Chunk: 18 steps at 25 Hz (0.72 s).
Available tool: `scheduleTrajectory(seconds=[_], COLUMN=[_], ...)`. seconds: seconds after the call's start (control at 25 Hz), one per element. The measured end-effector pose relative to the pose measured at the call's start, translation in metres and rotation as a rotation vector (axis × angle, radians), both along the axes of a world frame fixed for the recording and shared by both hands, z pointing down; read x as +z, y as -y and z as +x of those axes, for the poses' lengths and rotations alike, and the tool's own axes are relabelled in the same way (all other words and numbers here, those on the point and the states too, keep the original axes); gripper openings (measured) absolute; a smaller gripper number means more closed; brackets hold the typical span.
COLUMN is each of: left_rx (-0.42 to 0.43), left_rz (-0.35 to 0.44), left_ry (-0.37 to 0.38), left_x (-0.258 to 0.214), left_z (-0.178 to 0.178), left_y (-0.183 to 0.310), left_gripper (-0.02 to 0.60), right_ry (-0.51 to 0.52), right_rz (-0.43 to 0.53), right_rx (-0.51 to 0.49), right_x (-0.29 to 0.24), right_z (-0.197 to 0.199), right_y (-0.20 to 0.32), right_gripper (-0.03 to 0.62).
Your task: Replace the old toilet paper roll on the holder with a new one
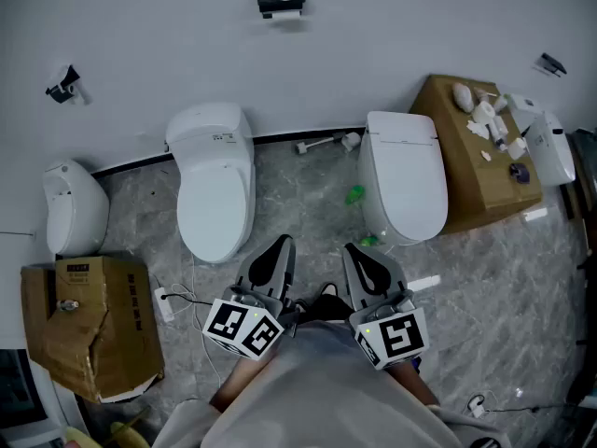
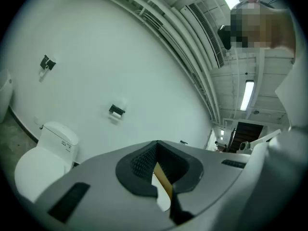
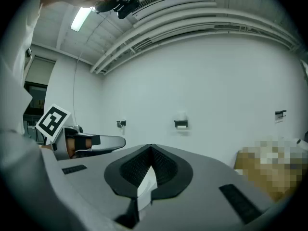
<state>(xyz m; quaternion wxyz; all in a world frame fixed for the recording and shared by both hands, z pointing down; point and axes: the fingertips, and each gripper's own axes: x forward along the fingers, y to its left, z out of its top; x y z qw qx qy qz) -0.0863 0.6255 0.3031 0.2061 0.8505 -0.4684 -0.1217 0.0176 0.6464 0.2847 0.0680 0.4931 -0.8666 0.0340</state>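
The black toilet paper holder (image 1: 281,5) hangs high on the white wall with a white roll on it; it also shows small in the left gripper view (image 2: 116,111) and the right gripper view (image 3: 181,123). Both grippers are held close to the person's body, far from the wall. My left gripper (image 1: 270,261) (image 2: 156,150) is shut with nothing in it. Beside it, my right gripper (image 1: 366,264) (image 3: 151,152) is also shut and empty. Several white items (image 1: 485,119) lie on a brown box (image 1: 466,180) at the right; I cannot tell which is a fresh roll.
Two white toilets (image 1: 215,194) (image 1: 403,175) stand between me and the wall, and a urinal (image 1: 70,208) is at the left. A torn cardboard box (image 1: 89,325) sits at the lower left. Small fittings (image 1: 63,84) (image 1: 550,63) are mounted on the wall. Cables lie on the marble floor (image 1: 308,203).
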Motion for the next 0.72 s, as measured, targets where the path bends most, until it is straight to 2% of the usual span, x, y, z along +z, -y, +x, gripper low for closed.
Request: scheduleTrajectory(seconds=[0.32, 0.72], left_rx=[-0.014, -0.028], left_rz=[-0.015, 0.009], left_ry=[-0.018, 0.044], left_x=[-0.001, -0.004], left_z=[0.013, 0.043], left_y=[0.012, 0.029], left_gripper=[0.003, 0.003], right_ry=[-0.001, 0.031], right_rz=[-0.007, 0.02], right_rx=[-0.019, -0.019], right_x=[-0.001, -0.008], right_z=[0.014, 0.048], right_y=[0.013, 0.033], right_gripper=[0.017, 0.017])
